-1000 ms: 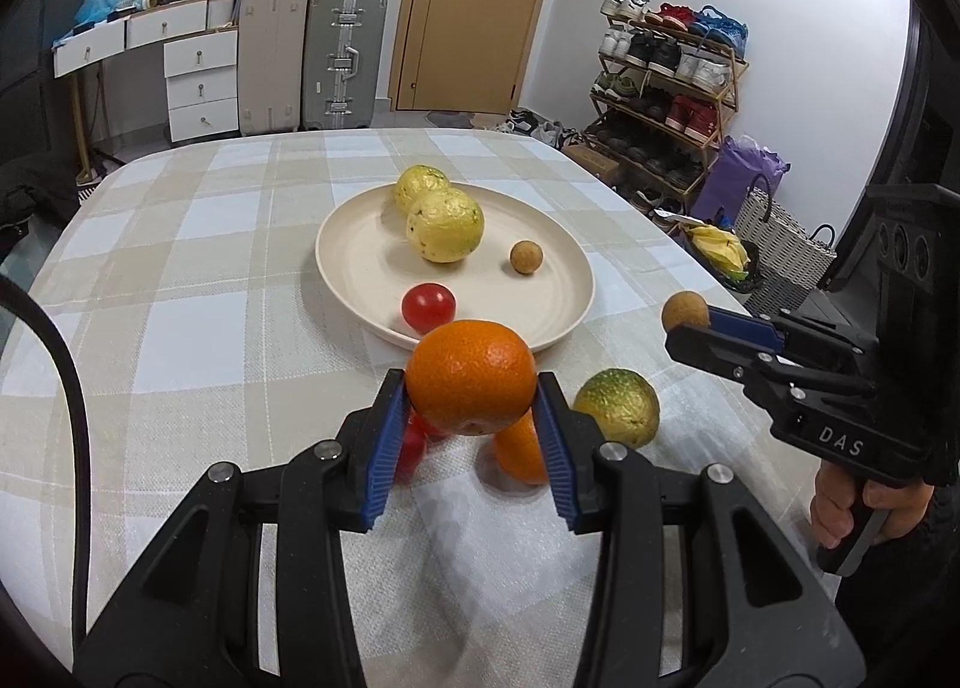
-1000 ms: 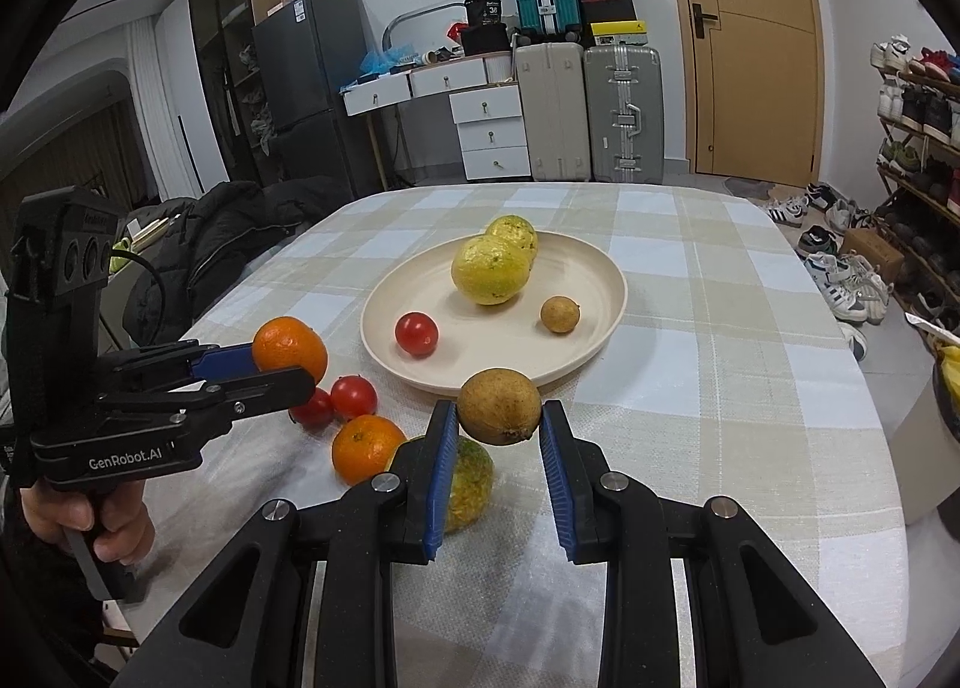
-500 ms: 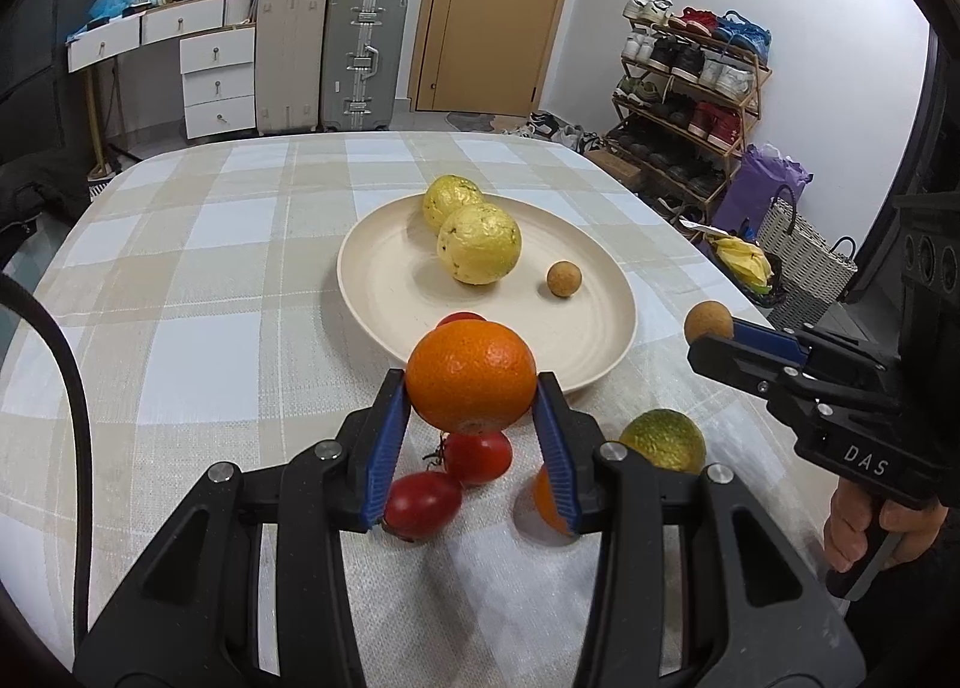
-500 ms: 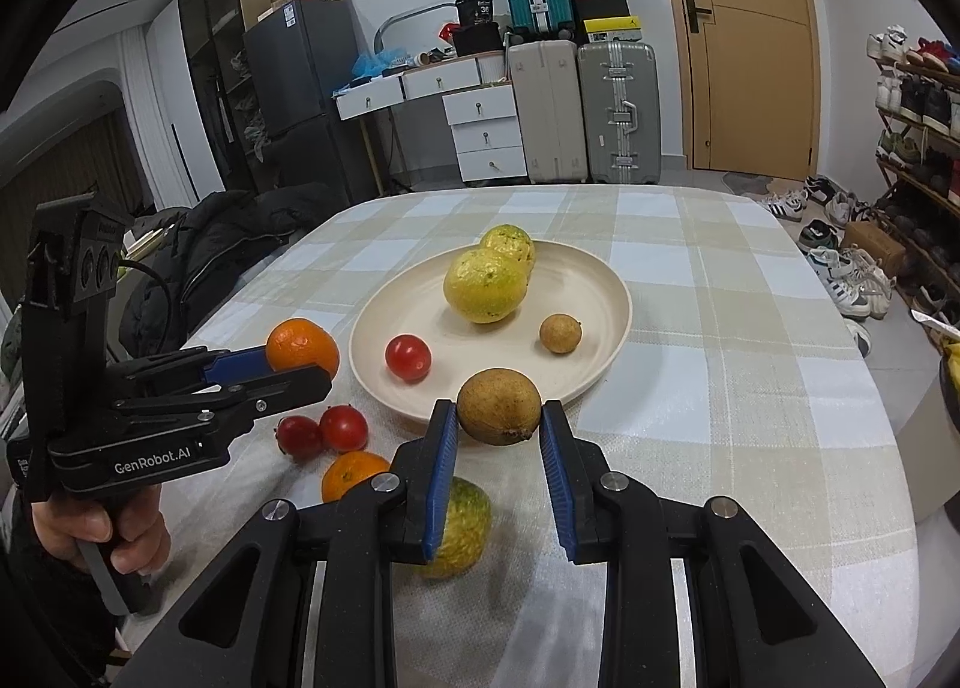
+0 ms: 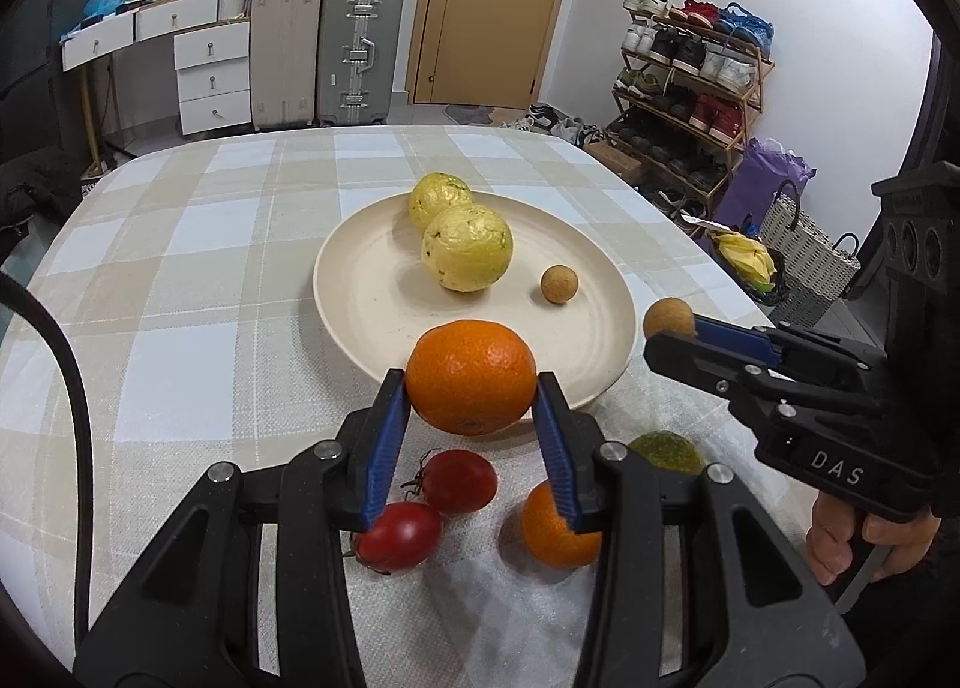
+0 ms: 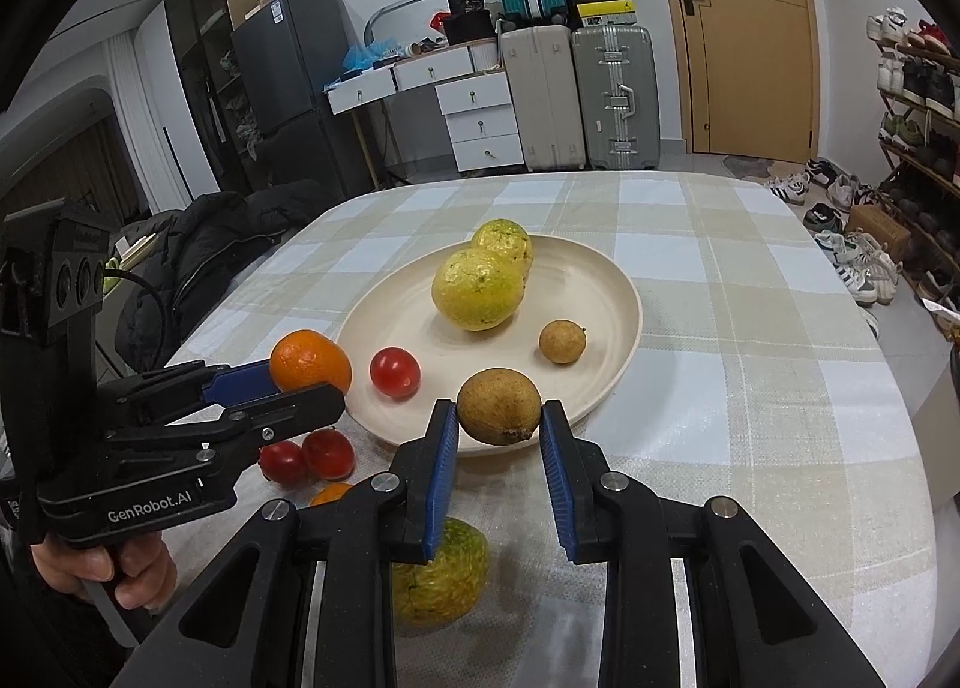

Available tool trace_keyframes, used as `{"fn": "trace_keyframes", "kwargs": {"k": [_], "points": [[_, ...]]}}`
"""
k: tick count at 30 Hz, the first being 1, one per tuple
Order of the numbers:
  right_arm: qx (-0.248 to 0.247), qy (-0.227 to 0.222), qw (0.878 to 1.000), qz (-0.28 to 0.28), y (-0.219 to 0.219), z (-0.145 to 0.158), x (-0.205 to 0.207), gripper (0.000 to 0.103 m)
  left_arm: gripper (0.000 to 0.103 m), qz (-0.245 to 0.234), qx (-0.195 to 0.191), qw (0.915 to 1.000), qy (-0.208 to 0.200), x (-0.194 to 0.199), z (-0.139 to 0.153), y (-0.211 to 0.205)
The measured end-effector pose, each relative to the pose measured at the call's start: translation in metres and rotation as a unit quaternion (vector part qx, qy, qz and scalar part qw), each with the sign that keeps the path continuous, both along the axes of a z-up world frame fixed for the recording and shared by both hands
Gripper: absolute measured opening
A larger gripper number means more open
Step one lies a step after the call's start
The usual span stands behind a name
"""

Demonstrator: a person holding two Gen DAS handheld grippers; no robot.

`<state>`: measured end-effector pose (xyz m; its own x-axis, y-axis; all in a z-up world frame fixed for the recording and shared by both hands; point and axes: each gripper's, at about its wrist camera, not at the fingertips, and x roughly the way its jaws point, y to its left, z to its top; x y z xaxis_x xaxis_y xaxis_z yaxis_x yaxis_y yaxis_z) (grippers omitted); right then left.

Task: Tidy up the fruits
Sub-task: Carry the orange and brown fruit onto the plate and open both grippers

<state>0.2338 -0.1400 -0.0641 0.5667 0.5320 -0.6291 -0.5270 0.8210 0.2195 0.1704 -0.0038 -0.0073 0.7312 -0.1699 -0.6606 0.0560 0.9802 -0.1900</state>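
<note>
My left gripper [image 5: 471, 395] is shut on an orange [image 5: 471, 376], held just above the near rim of the cream plate [image 5: 360, 292]. My right gripper [image 6: 499, 425] is shut on a small brown round fruit [image 6: 499, 405], also over the plate's near edge [image 6: 624, 352]. On the plate lie two yellow-green fruits [image 6: 478, 295], a small brown fruit [image 6: 562, 341] and a red tomato [image 6: 394, 372]. On the cloth below me rest two red tomatoes [image 5: 459, 481], a second orange [image 5: 549, 529] and a green-yellow fruit [image 6: 444, 571]. In the left wrist view the orange hides the plate's tomato.
The plate sits mid-table on a checked tablecloth [image 6: 750, 388]. A dark jacket [image 6: 198, 262] lies at the table's left side. Suitcases [image 6: 612, 94], drawers and a shoe rack [image 5: 690, 82] stand beyond the table. A hand [image 6: 102, 568] grips the left tool's handle.
Both grippers have moved forward toward the plate, each still holding its fruit. The loose fruits on the cloth now appear lower and nearer in both views.
</note>
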Motion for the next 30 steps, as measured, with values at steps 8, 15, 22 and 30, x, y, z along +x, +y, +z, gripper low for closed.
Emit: {"fn": "trace_keyframes", "kwargs": {"k": [8,15,22,30], "points": [[0.006,0.005,1.0,-0.007,0.001,-0.001,0.011,0.029,0.039,-0.013,0.005,0.9999,0.002,0.014,0.001,-0.013],[-0.004,0.008,1.0,-0.013,0.002,-0.004,0.019,0.029,0.039,-0.019,0.012,0.9997,0.008,0.028,-0.003,-0.018],[-0.001,0.013,1.0,-0.014,0.002,-0.005,0.028,0.029,0.039,-0.019,0.016,0.9996,0.011,0.038,-0.006,-0.019],[-0.005,0.022,1.0,-0.015,0.003,-0.011,0.036,0.029,0.039,-0.018,0.019,0.9995,0.015,0.051,-0.011,-0.018]]}}
